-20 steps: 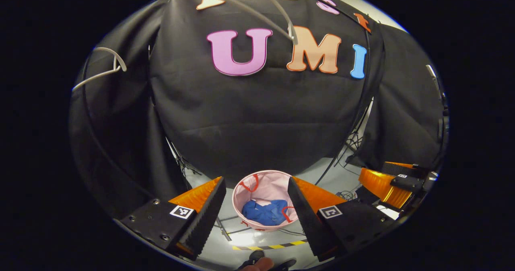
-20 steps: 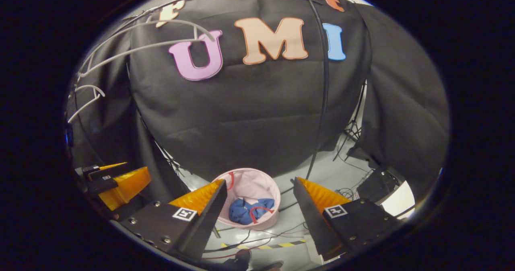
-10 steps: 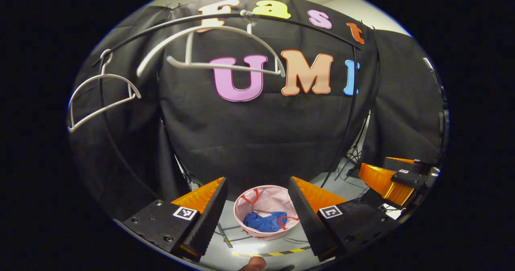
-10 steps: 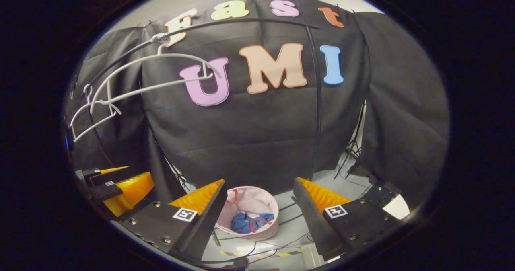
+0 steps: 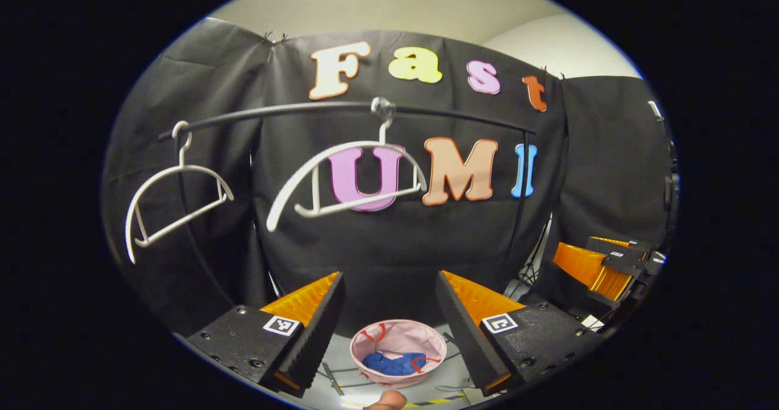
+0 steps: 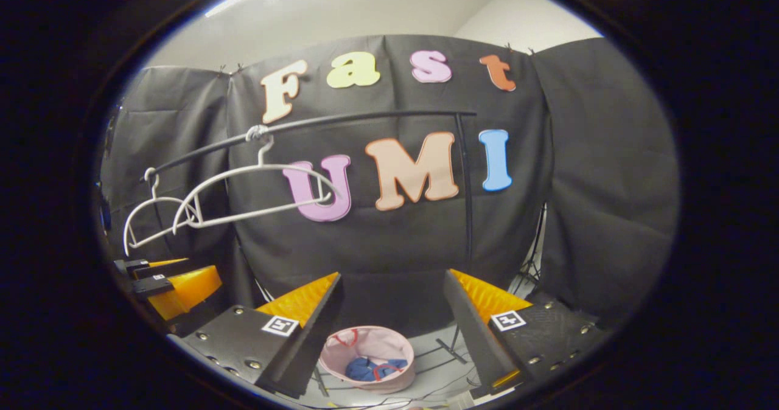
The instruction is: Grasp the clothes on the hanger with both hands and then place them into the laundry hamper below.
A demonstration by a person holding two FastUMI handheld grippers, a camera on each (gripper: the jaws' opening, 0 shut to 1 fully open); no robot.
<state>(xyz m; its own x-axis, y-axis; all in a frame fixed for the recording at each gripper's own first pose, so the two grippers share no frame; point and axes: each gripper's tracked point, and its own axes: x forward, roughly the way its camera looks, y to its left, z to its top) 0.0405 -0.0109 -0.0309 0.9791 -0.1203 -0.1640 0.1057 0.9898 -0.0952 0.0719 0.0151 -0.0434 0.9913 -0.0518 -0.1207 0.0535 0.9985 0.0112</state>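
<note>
Both the left tool and the right tool were released and held nothing. The blue clothes lay inside the pink laundry hamper on the floor, beneath two bare hangers. The placing step looked done; nothing seemed left but to draw back.

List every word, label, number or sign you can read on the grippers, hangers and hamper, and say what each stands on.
Left gripper: no words; a square black-and-white coded marker on each finger's mount, a pattern rather than text.
Right gripper: the same kind of markers, no words.
White hangers: no text.
Pink laundry hamper: no text that I can make out.
</note>
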